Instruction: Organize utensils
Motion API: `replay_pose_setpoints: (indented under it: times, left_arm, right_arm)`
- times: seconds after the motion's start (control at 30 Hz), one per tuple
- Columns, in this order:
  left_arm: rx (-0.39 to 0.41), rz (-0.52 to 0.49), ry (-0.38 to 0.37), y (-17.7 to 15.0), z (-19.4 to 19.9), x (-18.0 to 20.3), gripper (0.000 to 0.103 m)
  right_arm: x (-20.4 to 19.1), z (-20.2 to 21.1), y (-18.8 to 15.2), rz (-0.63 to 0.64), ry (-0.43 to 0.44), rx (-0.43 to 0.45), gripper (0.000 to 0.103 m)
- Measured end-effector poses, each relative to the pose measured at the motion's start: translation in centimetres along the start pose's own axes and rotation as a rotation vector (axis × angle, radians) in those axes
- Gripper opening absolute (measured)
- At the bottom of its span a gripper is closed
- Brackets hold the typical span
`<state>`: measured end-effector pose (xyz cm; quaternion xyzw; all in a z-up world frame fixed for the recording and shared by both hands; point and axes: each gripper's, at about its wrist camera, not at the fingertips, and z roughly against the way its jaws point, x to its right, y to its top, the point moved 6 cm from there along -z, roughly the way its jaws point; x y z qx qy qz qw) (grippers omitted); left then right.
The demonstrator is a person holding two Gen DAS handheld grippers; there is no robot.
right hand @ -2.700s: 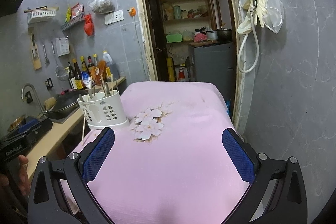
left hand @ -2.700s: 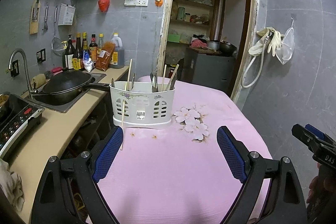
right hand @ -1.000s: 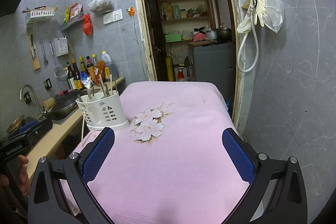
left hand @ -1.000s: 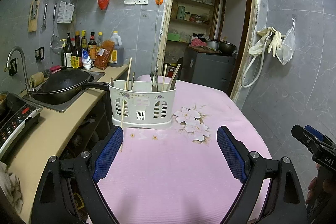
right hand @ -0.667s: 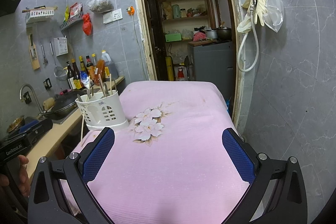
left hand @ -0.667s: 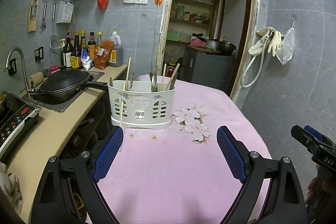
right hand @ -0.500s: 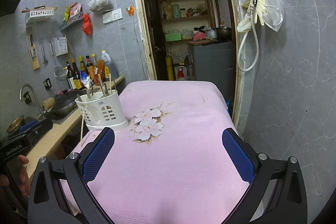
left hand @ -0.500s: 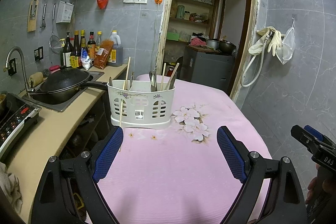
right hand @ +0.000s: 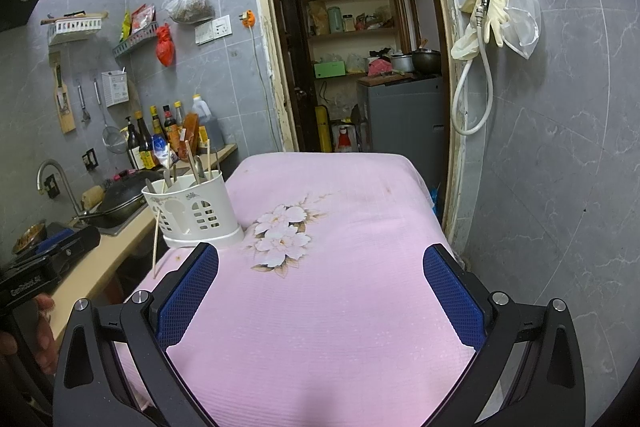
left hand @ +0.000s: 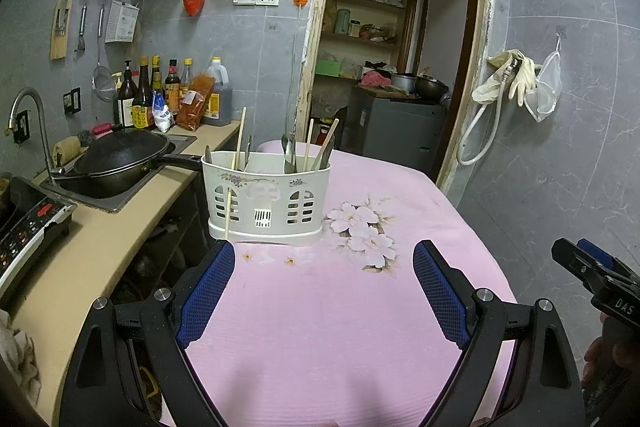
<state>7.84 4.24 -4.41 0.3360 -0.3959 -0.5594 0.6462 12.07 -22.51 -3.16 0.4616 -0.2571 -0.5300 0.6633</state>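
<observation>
A kitchen corner around a pink-clothed table

We see a black wok sitting in the sink beside a curved faucet, sauce bottles lined along the grey tile wall, rubber gloves and a hose hanging by the doorway, and a flower print on the tablecloth.

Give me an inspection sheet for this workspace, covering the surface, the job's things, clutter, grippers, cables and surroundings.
Surface: pink floral tablecloth, bare in front of both grippers.
Job's things: white utensil holder at the table's left edge, holding chopsticks and spoons; one chopstick pokes out through a front slot, leaning outside.
Clutter: nothing seen on the table.
Grippers: left gripper and right gripper open, empty.
Cables: white hose hangs on the right wall.
Surroundings: wok in the sink, sauce bottles, open doorway.
</observation>
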Motion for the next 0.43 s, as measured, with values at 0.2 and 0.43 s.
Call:
replay_pose_setpoints:
  times: [0.2, 0.43]
  left_arm:
    - [-0.001, -0.014, 0.037, -0.15, -0.09, 0.14, 0.087]
    - [-0.002, -0.018, 0.046, -0.37, -0.36, 0.11, 0.087]
  right_arm:
    - [0.06, -0.02, 0.01, -0.001, 0.000, -0.001, 0.103]
    - [0.18, -0.05, -0.01, 0.000, 0.000, -0.004, 0.103]
